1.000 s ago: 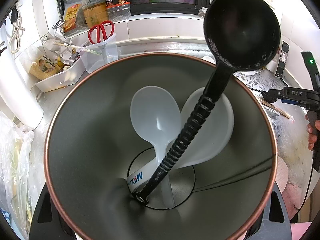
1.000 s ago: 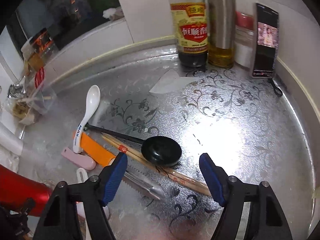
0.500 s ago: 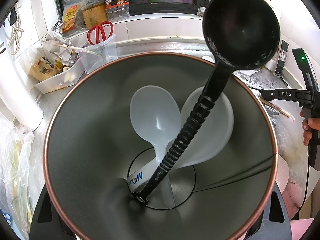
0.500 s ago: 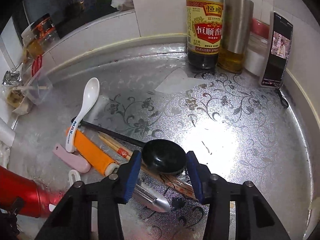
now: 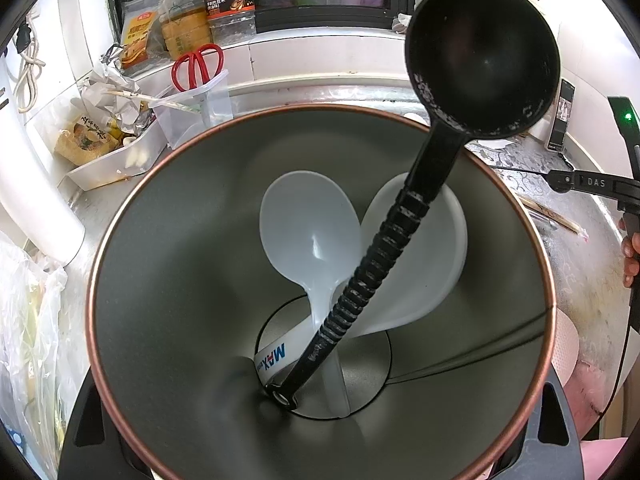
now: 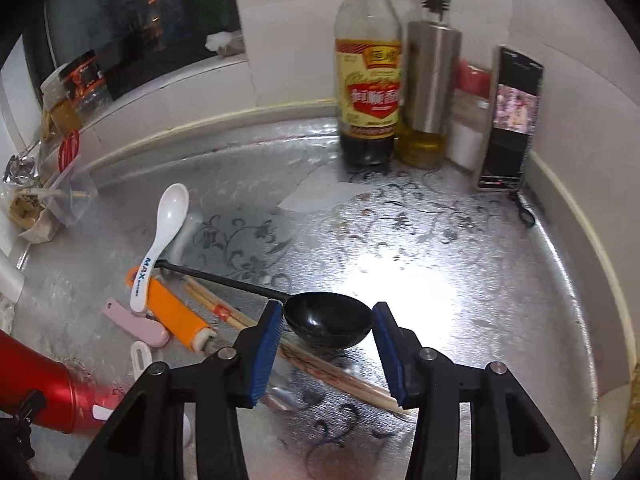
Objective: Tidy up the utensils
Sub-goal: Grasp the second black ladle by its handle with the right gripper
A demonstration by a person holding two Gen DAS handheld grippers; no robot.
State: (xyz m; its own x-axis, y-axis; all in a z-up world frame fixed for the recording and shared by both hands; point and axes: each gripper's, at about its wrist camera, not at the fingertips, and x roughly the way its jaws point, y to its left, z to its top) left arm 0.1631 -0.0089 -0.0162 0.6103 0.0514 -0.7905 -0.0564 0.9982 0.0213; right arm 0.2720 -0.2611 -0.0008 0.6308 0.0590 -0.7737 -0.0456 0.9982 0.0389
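Observation:
In the left wrist view a metal utensil cup with a copper rim (image 5: 120, 240) fills the frame; my left gripper is shut on it, fingers mostly hidden beneath. Inside stand a black ladle (image 5: 480, 60) and two white spoons (image 5: 308, 224). In the right wrist view my right gripper (image 6: 328, 328) has its blue pads (image 6: 268, 344) closed against both sides of the bowl of a small black ladle (image 6: 328, 320) lying on the counter. Beside it lie chopsticks (image 6: 224, 312), a white spoon (image 6: 164, 232), an orange-handled tool (image 6: 176, 312) and a pink item (image 6: 136, 324).
A vinegar bottle (image 6: 370, 80), a steel oil dispenser (image 6: 432, 80) and a phone (image 6: 510, 120) stand at the back wall. The cup's red outside (image 6: 44, 388) lies at lower left. A clear holder with red scissors (image 5: 198, 92) and jars (image 5: 184, 20) stand by the window.
My right gripper moved forward and down to the black ladle, and its jaws narrowed from wide open to closing on the bowl. The left gripper and cup stayed still.

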